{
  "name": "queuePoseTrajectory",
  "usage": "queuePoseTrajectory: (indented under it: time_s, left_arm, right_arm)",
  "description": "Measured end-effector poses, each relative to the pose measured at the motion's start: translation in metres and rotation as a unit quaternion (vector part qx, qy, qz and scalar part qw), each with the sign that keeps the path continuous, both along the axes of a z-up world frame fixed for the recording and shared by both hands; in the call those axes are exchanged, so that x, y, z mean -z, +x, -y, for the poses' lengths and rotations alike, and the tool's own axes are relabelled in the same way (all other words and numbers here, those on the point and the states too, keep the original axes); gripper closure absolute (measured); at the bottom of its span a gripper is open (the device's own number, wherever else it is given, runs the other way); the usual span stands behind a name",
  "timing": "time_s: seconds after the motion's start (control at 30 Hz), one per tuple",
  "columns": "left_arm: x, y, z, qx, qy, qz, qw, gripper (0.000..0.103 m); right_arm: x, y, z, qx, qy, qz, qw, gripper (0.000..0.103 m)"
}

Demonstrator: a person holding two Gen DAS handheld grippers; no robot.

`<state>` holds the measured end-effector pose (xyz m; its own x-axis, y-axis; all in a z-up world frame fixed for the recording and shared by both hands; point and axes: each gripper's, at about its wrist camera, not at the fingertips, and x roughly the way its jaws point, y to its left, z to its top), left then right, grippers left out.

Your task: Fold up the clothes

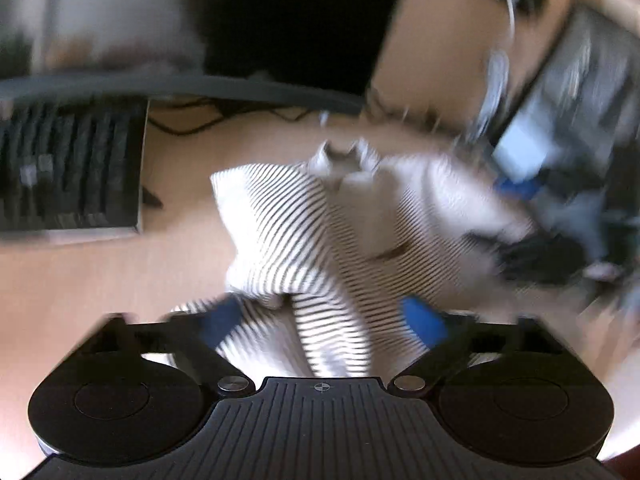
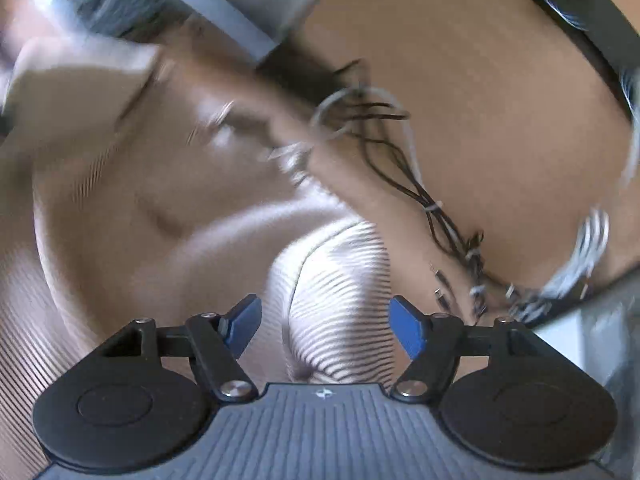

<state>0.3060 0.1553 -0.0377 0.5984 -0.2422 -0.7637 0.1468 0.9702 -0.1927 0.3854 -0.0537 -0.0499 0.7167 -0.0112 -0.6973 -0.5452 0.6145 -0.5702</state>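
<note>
A white garment with thin dark stripes [image 1: 320, 232] lies crumpled on the wooden table [image 1: 80, 272]. My left gripper [image 1: 322, 320] is open just above its near edge, with a bunch of the cloth lying between the blue fingertips [image 1: 424, 322]. In the right wrist view the same striped garment [image 2: 340, 304] fills the lower middle, and a fold of it sits between the spread blue pads [image 2: 406, 330] of my right gripper [image 2: 326, 326], which is open too. In the left view the other gripper [image 1: 536, 256] shows as a dark blur at the garment's right edge. Both views are motion-blurred.
A black keyboard [image 1: 68, 172] lies at the left of the table, with a dark monitor [image 1: 296, 20] behind it. Loose black and grey cables [image 2: 400, 160] trail over the table beyond the garment. Grey equipment [image 1: 580, 92] stands at the right.
</note>
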Motion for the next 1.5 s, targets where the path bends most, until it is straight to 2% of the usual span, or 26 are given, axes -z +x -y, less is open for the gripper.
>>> queuePoseTrajectory:
  time_s: [0.03,0.07,0.1,0.17,0.23,0.27,0.33,0.4,0.43,0.47,0.5,0.57,0.63,0.67,0.73,0.83,0.9,1.0,1.03,1.1,1.2,1.33,1.37,1.43,1.47,1.5]
  left_arm:
    - [0.003,0.004,0.005,0.011,0.038,-0.002,0.9992,0.068]
    - [0.001,0.006,-0.003,0.012,0.044,-0.003,0.999,0.075]
    - [0.0,0.008,-0.011,0.011,0.051,-0.005,0.9986,0.081]
    - [-0.004,0.015,-0.038,-0.029,0.079,-0.001,0.9964,0.083]
    - [-0.008,0.021,-0.066,-0.079,0.113,0.003,0.9904,0.089]
    - [-0.009,0.022,-0.081,-0.109,0.116,0.002,0.9873,0.093]
    - [-0.013,0.025,-0.109,-0.167,0.118,-0.001,0.9789,0.092]
    - [-0.022,0.019,-0.13,-0.211,0.083,0.001,0.974,0.085]
    - [-0.029,0.014,-0.134,-0.22,0.06,0.008,0.9735,0.072]
    - [-0.035,0.009,-0.133,-0.216,0.036,0.017,0.9756,0.062]
    - [-0.042,0.004,-0.131,-0.211,0.012,0.027,0.9771,0.047]
    - [-0.047,-0.001,-0.112,-0.176,-0.024,0.049,0.9828,0.033]
    - [-0.048,-0.002,-0.085,-0.13,-0.06,0.071,0.9871,0.018]
    - [-0.047,-0.002,-0.071,-0.107,-0.076,0.08,0.9881,0.015]
    - [-0.031,0.003,-0.035,-0.057,-0.081,0.077,0.9921,0.008]
    - [-0.006,0.01,0.018,0.017,-0.088,0.073,0.9933,0.008]
    - [0.011,0.014,0.053,0.067,-0.092,0.07,0.991,0.008]
    - [0.03,0.006,0.085,0.141,-0.074,0.062,0.9852,0.008]
    - [0.038,0.002,0.09,0.157,-0.068,0.055,0.9838,0.008]
    - [0.048,-0.004,0.092,0.17,-0.055,0.04,0.9831,0.008]
    - [0.049,-0.017,0.09,0.182,-0.055,0.03,0.9814,0.005]
    - [0.046,-0.044,0.08,0.203,-0.054,0.023,0.9774,0.002]
    - [0.044,-0.05,0.077,0.209,-0.052,0.021,0.9763,0.002]
    - [0.041,-0.054,0.064,0.208,-0.061,0.009,0.9762,0.002]
    - [0.038,-0.052,0.056,0.194,-0.076,-0.003,0.9781,0.002]
    - [0.035,-0.048,0.048,0.171,-0.096,-0.015,0.9805,0.002]
  right_arm:
    - [0.009,-0.002,-0.002,-0.014,-0.031,0.006,0.999,0.071]
    - [0.011,-0.003,0.0,-0.019,-0.051,0.011,0.998,0.082]
    - [0.009,0.001,0.008,-0.013,-0.062,0.019,0.998,0.082]
    - [0.01,0.018,0.023,0.022,-0.081,0.04,0.996,0.085]
    - [0.013,0.04,0.04,0.07,-0.068,0.032,0.995,0.085]
    - [0.015,0.047,0.047,0.09,-0.061,0.029,0.994,0.085]
    - [0.017,0.052,0.052,0.115,-0.045,0.028,0.992,0.085]
    - [0.012,0.047,0.052,0.12,-0.028,0.035,0.992,0.08]
    - [0.007,0.043,0.052,0.122,-0.015,0.037,0.992,0.075]
    - [0.001,0.038,0.053,0.125,0.002,0.039,0.991,0.066]
    - [-0.006,0.032,0.054,0.13,0.023,0.039,0.99,0.059]
    - [-0.016,0.013,0.056,0.143,0.076,0.031,0.986,0.052]
    - [-0.023,-0.004,0.056,0.16,0.138,0.01,0.977,0.05]
    - [-0.025,-0.014,0.056,0.167,0.167,-0.005,0.972,0.05]
    - [-0.025,-0.036,0.058,0.18,0.204,-0.034,0.962,0.05]
    - [-0.024,-0.061,0.068,0.22,0.253,-0.065,0.94,0.05]
    - [-0.025,-0.078,0.083,0.268,0.302,-0.081,0.911,0.05]
    - [-0.017,-0.103,0.104,0.329,0.378,-0.105,0.859,0.05]
    - [-0.01,-0.109,0.105,0.335,0.385,-0.112,0.853,0.05]
    - [0.003,-0.123,0.1,0.34,0.379,-0.129,0.851,0.05]
    - [0.012,-0.144,0.091,0.338,0.372,-0.128,0.855,0.05]
    - [0.01,-0.17,0.087,0.341,0.387,-0.156,0.842,0.051]
    - [0.007,-0.174,0.091,0.348,0.396,-0.16,0.835,0.053]
    - [-0.003,-0.185,0.111,0.386,0.418,-0.121,0.814,0.053]
    - [-0.007,-0.19,0.126,0.417,0.428,-0.086,0.797,0.053]
    - [-0.01,-0.195,0.144,0.455,0.438,-0.049,0.774,0.053]
